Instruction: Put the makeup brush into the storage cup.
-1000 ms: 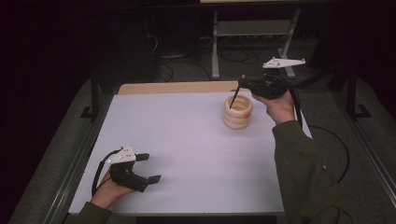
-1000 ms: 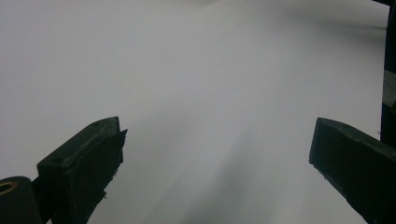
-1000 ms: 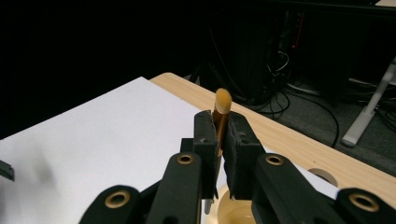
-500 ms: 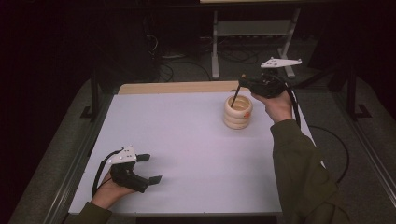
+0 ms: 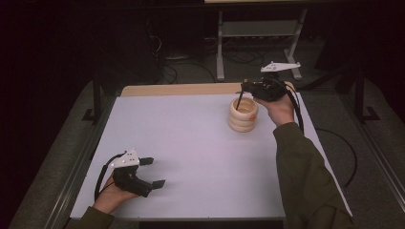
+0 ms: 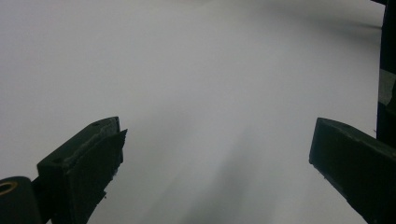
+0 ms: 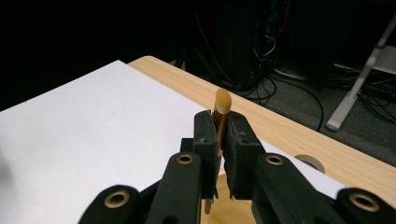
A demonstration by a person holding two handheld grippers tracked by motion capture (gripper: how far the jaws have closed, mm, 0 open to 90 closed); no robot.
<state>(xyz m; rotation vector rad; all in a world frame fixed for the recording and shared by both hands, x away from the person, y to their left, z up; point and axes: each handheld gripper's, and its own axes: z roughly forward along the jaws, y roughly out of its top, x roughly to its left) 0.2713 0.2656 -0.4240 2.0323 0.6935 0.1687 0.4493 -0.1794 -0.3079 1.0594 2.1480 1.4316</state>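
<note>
Right gripper view shows me a slim wooden stick clamped between my right gripper pads, its rounded tip poking past them. In the high view the stick's long axis runs steeply downward, slightly tilted, its lower end inside the wooden ring stack at the white table's far right. My left gripper rests near the table's front left edge, jaws apart, holding nothing.

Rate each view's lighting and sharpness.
High view: the white table is evenly lit, surroundings nearly black, ringed wooden holder slightly soft. Left gripper view: the left gripper is dark against hazy, featureless white. Right gripper view: the right gripper and its clamped wooden stick are sharp, background dim.
</note>
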